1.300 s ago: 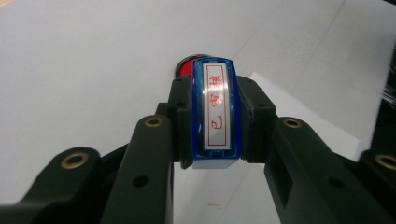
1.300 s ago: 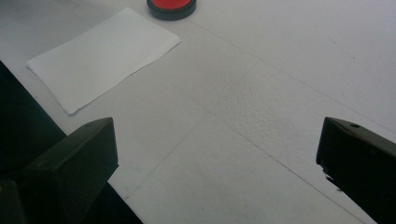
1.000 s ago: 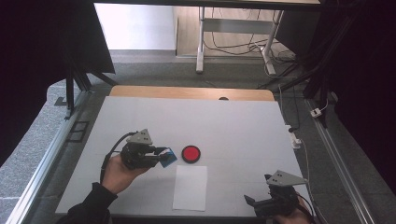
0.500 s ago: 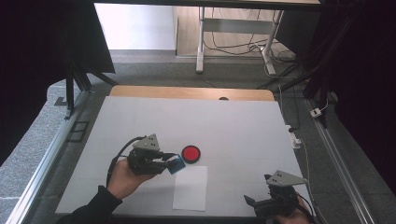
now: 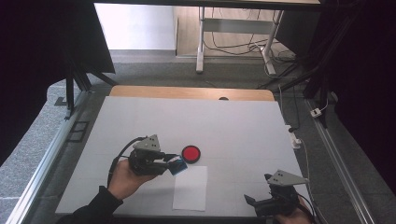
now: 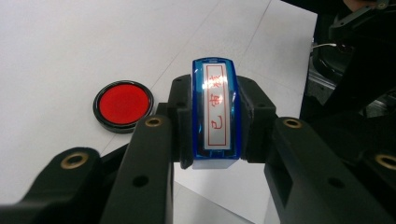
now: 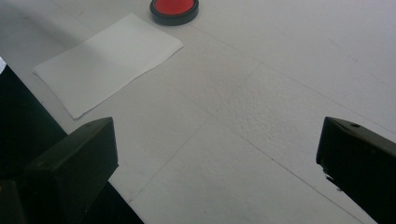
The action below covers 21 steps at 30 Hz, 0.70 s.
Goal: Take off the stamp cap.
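The left gripper has its fingers clamped on a blue stamp, gripping it by its two long sides so that the label with red characters faces the gripper's own camera. In the high view the stamp is held off the tabletop, just beside the red ink pad and above the top left corner of the white sheet of paper. The step in hand looks like carrying the stamp between pad and paper; whether its face is already inked cannot be told, since the printing side is turned away. If it is not yet inked, the next move calls for lowering it flat onto the pad; if it is, for bringing it down squarely on the paper, with even pressure so the print does not smear. The right gripper rests at the near right edge of the tabletop, its fingers spread wide and holding nothing, well apart from the paper.
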Motion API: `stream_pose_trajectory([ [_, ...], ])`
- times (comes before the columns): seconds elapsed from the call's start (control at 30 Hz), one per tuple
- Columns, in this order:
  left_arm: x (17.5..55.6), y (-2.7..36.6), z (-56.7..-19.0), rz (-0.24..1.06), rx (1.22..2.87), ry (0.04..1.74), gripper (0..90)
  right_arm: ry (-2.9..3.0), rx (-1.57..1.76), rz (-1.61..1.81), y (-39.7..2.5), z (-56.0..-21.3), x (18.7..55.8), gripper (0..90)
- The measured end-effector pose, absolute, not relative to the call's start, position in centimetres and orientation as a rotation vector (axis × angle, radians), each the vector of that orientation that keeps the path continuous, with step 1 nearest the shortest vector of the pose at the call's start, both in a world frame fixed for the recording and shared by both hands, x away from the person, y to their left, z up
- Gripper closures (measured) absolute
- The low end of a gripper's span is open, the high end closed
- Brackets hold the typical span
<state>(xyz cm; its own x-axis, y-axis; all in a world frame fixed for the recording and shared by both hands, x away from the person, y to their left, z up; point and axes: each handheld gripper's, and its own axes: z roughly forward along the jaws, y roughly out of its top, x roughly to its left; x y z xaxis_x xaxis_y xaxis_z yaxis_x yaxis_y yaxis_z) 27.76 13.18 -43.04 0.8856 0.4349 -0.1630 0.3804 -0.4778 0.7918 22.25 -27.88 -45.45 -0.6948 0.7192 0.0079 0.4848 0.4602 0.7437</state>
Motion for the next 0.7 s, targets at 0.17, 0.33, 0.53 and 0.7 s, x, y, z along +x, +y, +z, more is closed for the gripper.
stream_pose_trajectory([
  [0.17,27.7,13.1,-42.9,0.078,2.123,0.558,69.9,2.418,1.020,1.125,-27.3,-45.3,22.3,0.0],
  [0.33,27.8,13.0,-42.7,0.077,2.121,0.523,69.9,2.429,0.960,1.185,-26.1,-44.9,22.4,0.0],
  [0.53,27.8,13.0,-42.7,0.080,2.122,0.495,69.9,2.499,0.831,1.257,-24.3,-44.5,22.8,0.0],
  [0.7,27.8,12.9,-42.6,0.075,2.114,0.478,69.9,2.547,0.775,1.292,-23.0,-44.5,23.5,0.0],
])
